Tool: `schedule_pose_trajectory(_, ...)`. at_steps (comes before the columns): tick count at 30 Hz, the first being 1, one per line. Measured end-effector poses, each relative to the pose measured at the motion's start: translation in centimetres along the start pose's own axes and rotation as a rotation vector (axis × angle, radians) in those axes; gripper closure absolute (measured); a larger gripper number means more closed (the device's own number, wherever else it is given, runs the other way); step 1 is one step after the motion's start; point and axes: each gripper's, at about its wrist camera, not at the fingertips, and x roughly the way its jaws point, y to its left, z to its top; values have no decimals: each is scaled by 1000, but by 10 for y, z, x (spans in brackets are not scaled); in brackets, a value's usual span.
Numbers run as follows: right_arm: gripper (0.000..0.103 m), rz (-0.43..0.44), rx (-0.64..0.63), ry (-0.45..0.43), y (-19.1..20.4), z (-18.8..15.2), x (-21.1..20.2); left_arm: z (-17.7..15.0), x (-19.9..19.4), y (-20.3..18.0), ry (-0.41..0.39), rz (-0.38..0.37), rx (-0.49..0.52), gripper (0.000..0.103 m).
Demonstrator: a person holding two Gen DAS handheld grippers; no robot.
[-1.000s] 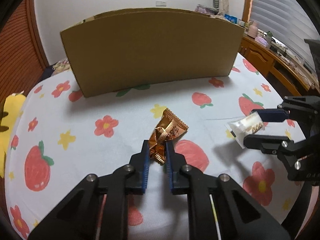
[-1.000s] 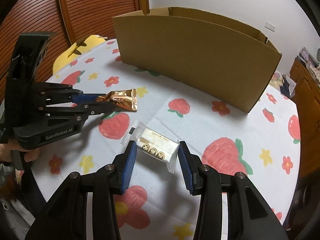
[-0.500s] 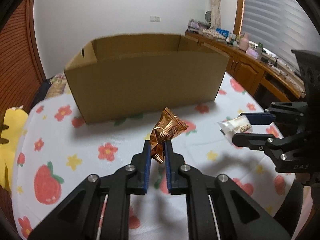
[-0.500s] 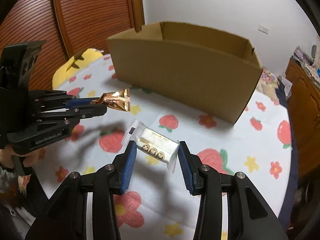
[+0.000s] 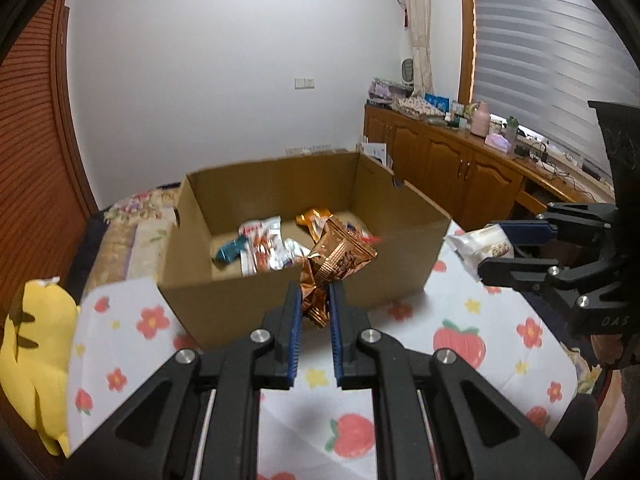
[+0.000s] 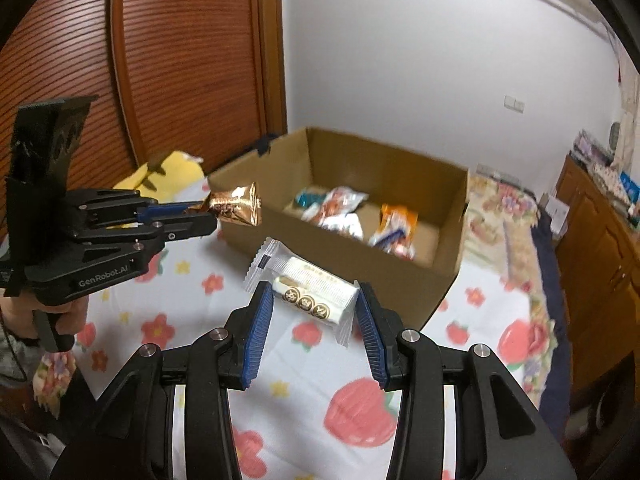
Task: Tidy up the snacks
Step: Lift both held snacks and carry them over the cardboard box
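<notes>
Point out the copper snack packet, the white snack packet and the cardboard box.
copper snack packet point(image 5: 340, 258), left wrist view, printed front.
white snack packet point(image 6: 316, 290), right wrist view, middle of wrapper.
cardboard box point(image 5: 240, 312), left wrist view, near outer wall.

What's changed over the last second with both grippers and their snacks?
Both rose off the strawberry-print tablecloth; the open cardboard box interior now shows. Unchanged: left gripper pinches the copper foil snack packet, right gripper holds the clear-wrapped white biscuit pack.

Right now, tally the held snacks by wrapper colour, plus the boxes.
Copper snack: 1, in left gripper
White snack: 1, in right gripper
Box: 1
Total: 3
</notes>
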Motion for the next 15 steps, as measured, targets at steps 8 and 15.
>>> schedule_pose_trajectory(8, 61, -23, -22, -51, -10, 38, -2, 36, 8, 16, -39, 22, 12, 93)
schedule_pose_trajectory(15, 60, -39, -8, -44, -21, 55, 28, 50, 42, 37, -15, 42, -6, 93)
